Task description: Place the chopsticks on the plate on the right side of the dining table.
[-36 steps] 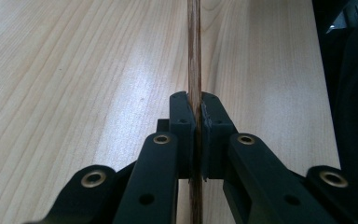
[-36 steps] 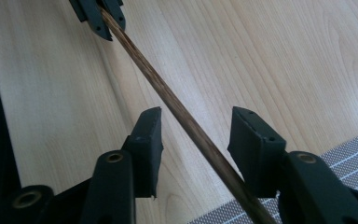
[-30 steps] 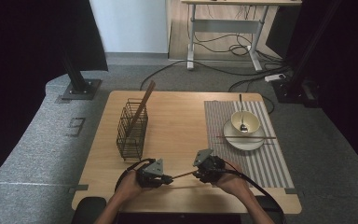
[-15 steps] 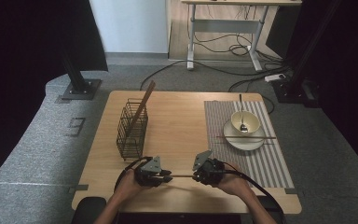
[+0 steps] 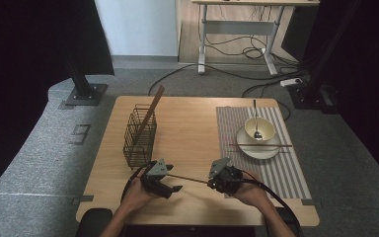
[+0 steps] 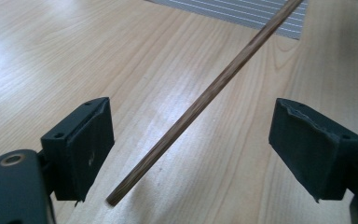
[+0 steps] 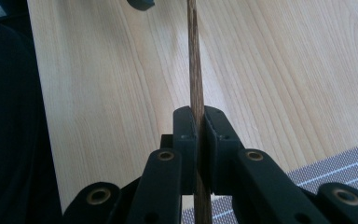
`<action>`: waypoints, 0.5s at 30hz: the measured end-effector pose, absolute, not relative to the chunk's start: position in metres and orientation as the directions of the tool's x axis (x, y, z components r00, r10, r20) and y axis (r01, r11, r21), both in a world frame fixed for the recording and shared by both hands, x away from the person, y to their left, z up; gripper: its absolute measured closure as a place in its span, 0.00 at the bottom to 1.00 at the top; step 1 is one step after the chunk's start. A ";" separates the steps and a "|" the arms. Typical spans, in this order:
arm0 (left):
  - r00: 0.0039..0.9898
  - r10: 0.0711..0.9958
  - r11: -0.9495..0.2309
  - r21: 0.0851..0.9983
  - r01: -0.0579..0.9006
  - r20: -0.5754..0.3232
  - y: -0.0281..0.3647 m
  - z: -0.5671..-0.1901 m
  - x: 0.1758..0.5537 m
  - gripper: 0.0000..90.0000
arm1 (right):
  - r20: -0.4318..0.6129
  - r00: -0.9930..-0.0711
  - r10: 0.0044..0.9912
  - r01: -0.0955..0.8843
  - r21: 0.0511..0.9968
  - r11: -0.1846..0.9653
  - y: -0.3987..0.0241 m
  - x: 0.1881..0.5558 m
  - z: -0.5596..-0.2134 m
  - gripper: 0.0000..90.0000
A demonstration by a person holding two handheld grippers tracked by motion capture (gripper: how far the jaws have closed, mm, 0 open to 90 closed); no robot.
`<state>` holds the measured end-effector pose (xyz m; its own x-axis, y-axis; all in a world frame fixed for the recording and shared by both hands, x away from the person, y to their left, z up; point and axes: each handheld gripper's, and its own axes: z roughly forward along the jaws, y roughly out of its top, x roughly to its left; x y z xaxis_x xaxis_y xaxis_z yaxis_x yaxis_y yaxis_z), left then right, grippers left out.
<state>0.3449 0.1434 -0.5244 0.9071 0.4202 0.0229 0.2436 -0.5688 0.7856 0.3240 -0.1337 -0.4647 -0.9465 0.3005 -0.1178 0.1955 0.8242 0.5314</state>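
A thin brown chopstick (image 5: 190,178) hangs level just above the wooden table (image 5: 187,123) near its front edge, between my two grippers. My right gripper (image 7: 199,126) is shut on it, pads pressed on both sides of the chopstick (image 7: 193,56). In the high view the right gripper (image 5: 211,182) holds the stick's right end. My left gripper (image 6: 196,140) is open; its jaws have just been opening. The chopstick's free end (image 6: 205,100) lies between the wide-apart pads and touches neither. In the high view the left gripper (image 5: 173,180) sits at the stick's left end.
A black wire basket (image 5: 139,136) stands behind the left hand, with a long brown stick (image 5: 153,106) leaning in it. On a striped mat (image 5: 286,168) at the right sits a plate (image 5: 258,150) with a bowl (image 5: 259,129), a spoon and another chopstick (image 5: 261,145) laid across.
The left gripper's jaws have spread wide and let go of the chopstick. The right gripper now clamps it. Both hands have stayed in place.
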 end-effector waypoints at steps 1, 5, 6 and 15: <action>0.903 0.429 -0.566 0.786 0.249 0.022 0.143 -0.525 0.345 0.11 | -0.118 -0.946 0.301 0.197 0.530 0.825 -0.134 0.324 -0.465 0.93; 0.892 0.450 -0.575 0.775 0.262 0.032 0.142 -0.527 0.346 0.01 | -0.122 -0.942 0.313 0.206 0.526 0.825 -0.137 0.324 -0.466 0.93; 0.891 0.454 -0.578 0.772 0.265 0.033 0.141 -0.528 0.345 0.01 | -0.122 -0.942 0.313 0.206 0.526 0.825 -0.137 0.324 -0.466 0.93; 0.885 0.465 -0.580 0.766 0.279 0.030 0.142 -0.532 0.347 0.00 | -0.130 -0.925 0.358 0.238 0.535 0.810 -0.151 0.325 -0.464 0.93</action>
<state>0.3470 0.1421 -0.5324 0.8846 0.4654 0.0298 0.2792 -0.5796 0.7656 0.3248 -0.1514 -0.4638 -0.9247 0.3577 -0.1303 0.2381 0.8104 0.5353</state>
